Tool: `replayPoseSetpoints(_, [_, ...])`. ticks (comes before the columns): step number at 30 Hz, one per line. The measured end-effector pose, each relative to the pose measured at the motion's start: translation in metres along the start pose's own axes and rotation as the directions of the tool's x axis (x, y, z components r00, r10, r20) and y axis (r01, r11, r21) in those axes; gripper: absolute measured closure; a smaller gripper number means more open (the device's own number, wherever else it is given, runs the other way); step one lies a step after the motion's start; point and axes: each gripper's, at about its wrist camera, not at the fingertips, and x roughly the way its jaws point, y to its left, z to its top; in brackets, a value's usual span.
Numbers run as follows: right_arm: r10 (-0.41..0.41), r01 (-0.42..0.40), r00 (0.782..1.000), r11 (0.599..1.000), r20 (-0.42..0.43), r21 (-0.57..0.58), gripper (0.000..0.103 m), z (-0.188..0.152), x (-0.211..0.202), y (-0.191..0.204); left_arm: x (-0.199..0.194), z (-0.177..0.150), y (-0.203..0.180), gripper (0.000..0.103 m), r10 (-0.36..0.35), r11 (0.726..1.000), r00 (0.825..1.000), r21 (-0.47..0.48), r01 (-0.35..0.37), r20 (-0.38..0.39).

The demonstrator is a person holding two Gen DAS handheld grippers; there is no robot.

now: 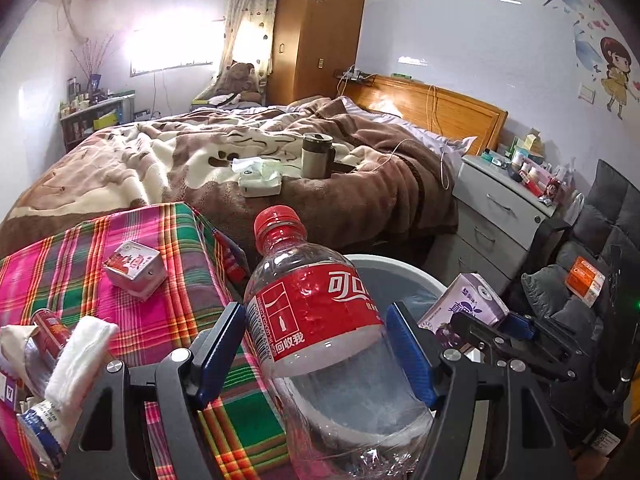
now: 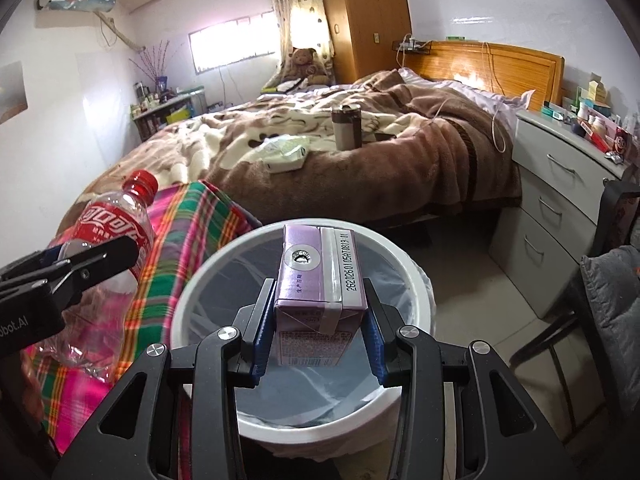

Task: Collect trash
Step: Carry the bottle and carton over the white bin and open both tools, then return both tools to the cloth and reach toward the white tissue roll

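In a cluttered bedroom, two hand-held tools carry trash at a white bin [image 2: 404, 268] lined with a grey bag, which stands on the floor between a plaid-covered bench [image 1: 168, 240] and the bed [image 1: 192, 152]. The left tool [image 1: 320, 344] is clamped on an empty clear cola bottle [image 1: 320, 320] with a red cap and red label, its blue pads pressing the bottle's sides just below the label; the bottle tilts cap-up at the bench's edge beside the bin's rim, and in the right wrist view it [image 2: 108, 240] sits left of the bin, over the plaid cloth. The right tool [image 2: 318, 324] grips a small purple drink carton [image 2: 316, 276] by its two sides, narrow-set jaws tight against it, and holds the carton directly above the bin's open mouth; the left wrist view shows the same carton [image 1: 464, 308] over the far side of the rim. Still on the bench lie a small red-and-white carton [image 1: 134, 268] near the middle of the cloth, and, at the near left corner, a red can [image 1: 48, 328], a wad of white tissue [image 1: 80, 352] and a blue-and-white wrapper [image 1: 44, 428]. On the bed's brown blanket stand a dark-lidded mug [image 1: 316, 156] and a white tissue pack [image 1: 260, 178]. A grey bedside drawer unit [image 1: 504, 212] crowded with small bottles stands to the right of the bed.
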Motion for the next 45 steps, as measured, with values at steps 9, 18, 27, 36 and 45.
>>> replayPoseSetpoints(9, [-0.046,0.046,0.998,0.999,-0.033,0.011,0.062,-0.002,0.011,-0.013,0.031,0.002,-0.01,0.03,-0.022,1.0,0.999,0.011,0.023,-0.04])
replayPoseSetpoints(18, [-0.069,0.07,0.996,0.998,-0.058,0.011,0.052,-0.004,0.018,-0.018,0.042,0.002,-0.012,0.027,-0.038,0.999,0.997,0.001,0.038,-0.06])
replayPoseSetpoints(27, [-0.06,0.061,0.998,0.998,-0.033,0.029,0.033,-0.002,0.011,-0.015,0.025,0.0,0.002,0.024,-0.02,1.0,0.999,-0.023,0.019,-0.034])
replayPoseSetpoints(36, [-0.039,0.039,0.999,0.999,0.005,0.033,0.033,0.0,0.001,-0.001,-0.015,-0.005,0.021,0.024,0.038,0.998,0.999,-0.045,-0.037,0.011])
replayPoseSetpoints(45, [0.012,-0.013,0.999,1.0,0.034,0.017,0.033,0.001,-0.005,0.026,-0.056,-0.013,0.05,0.024,0.111,0.992,0.992,-0.072,-0.107,0.051])
